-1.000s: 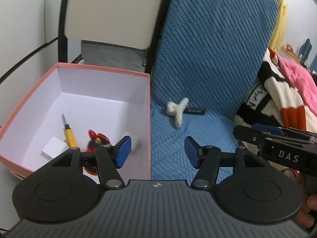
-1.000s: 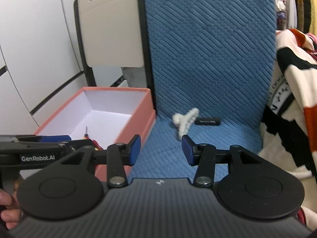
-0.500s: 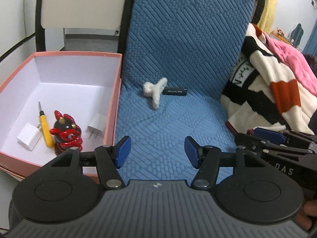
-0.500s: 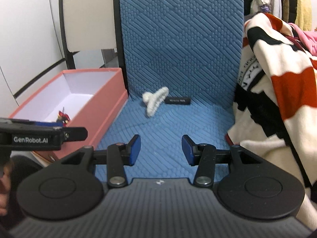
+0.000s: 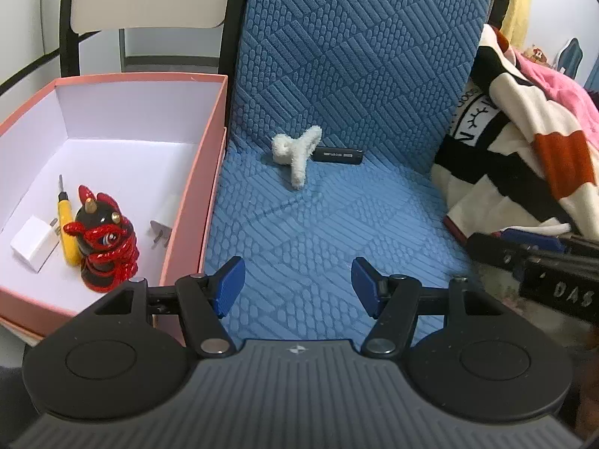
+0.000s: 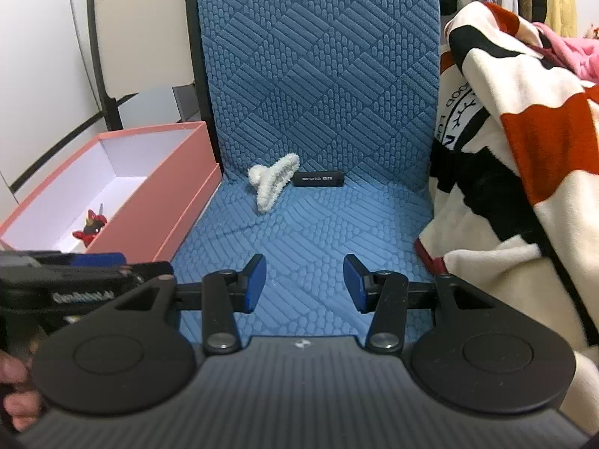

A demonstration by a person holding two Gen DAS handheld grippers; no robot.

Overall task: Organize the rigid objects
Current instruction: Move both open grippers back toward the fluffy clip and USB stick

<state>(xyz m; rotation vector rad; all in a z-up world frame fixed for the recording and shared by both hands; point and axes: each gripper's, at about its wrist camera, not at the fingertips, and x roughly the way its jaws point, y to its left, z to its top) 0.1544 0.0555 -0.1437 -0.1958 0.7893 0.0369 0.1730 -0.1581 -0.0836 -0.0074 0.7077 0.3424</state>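
"DAS" – lettering on right tongs (image 5: 539, 247)

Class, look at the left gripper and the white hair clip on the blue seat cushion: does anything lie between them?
Nothing visible does. Only bare blue cushion lies between the left gripper and the hair clip.
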